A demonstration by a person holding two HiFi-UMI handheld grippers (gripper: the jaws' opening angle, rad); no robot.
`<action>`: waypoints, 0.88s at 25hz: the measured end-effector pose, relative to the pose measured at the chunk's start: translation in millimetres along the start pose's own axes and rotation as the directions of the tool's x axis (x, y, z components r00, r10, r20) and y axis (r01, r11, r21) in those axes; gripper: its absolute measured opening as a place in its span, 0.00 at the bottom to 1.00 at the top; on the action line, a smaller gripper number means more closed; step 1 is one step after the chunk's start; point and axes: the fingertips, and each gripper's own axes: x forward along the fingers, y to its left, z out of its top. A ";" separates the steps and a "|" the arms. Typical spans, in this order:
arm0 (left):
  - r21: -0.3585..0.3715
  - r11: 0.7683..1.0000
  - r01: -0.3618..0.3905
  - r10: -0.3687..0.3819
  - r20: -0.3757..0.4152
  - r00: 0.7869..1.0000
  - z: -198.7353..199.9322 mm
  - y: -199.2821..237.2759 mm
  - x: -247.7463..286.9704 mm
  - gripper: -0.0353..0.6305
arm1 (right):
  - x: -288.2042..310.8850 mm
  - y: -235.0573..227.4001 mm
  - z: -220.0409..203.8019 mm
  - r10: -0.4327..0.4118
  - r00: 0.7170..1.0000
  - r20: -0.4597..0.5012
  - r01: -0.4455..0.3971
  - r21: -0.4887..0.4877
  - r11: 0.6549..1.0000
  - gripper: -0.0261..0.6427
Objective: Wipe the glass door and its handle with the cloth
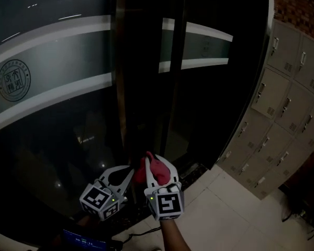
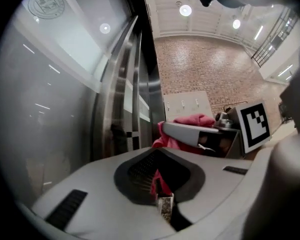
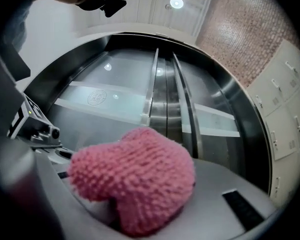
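Your right tool clenches the pink knitted cloth low near the glass door. Your left tool is closed on nothing. Door and handle likely remain unwiped.

A pink cloth with a nubbly knitted texture sits bunched into a rounded lump, clamped between the jaws of the right gripper. It hangs low in front of the glass door, near the door's bottom edge. The door is dark and reflective, crossed by a pale frosted band bearing a round seal. Its handle, a long slim metal bar, runs upright along the door's edge.
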 end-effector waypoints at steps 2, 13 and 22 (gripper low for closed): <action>-0.007 1.000 0.027 -0.027 0.008 1.000 5.5 -23.1 34.2 0.06 | -17.5 -35.5 -1.8 -0.020 1.000 0.003 0.021 -0.021 1.000 0.11; -0.022 0.994 0.110 -0.110 0.004 0.994 18.3 -124.3 169.7 0.06 | -73.9 -176.0 -3.9 -0.028 0.999 -0.019 0.028 -0.014 1.000 0.11; -0.048 0.999 0.024 -0.022 0.030 0.999 4.3 -137.6 283.9 0.06 | -53.5 -283.4 -28.0 0.082 0.996 -0.036 -0.082 0.007 0.997 0.11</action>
